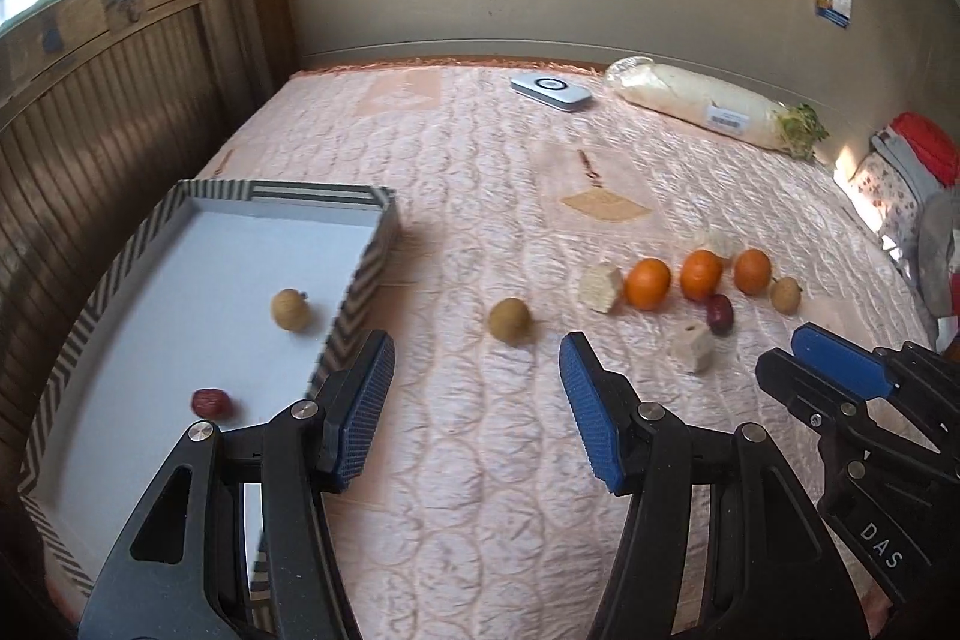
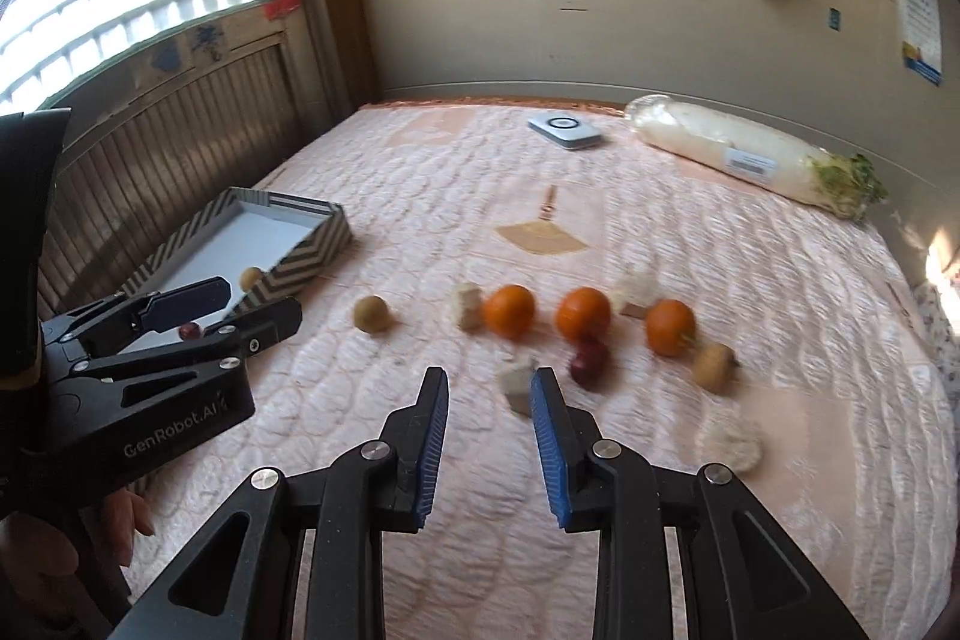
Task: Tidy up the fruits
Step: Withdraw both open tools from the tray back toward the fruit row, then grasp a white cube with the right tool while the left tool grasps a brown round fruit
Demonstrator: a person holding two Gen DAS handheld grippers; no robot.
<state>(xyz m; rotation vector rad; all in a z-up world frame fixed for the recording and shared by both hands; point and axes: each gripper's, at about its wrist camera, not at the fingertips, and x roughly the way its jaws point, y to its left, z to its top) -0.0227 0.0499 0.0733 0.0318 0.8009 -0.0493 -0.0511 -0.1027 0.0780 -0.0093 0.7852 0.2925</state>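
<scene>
The left gripper (image 1: 477, 370) is standing wide open and empty, hovering over the quilt (image 1: 480, 460) with the tan longan (image 1: 509, 320) lying just ahead between its fingers. The striped tray (image 1: 354, 292), beside its left finger, is already holding a longan and a red date. The right gripper (image 2: 489, 388) is standing moderately open, empty, near a pale cube (image 2: 517, 388). The left should be lowered squarely astride the round fruit, closing gently, since it would likely roll.

Motion blur smears the pale chunk (image 2: 517, 387) and red fruit (image 2: 589, 355).
</scene>
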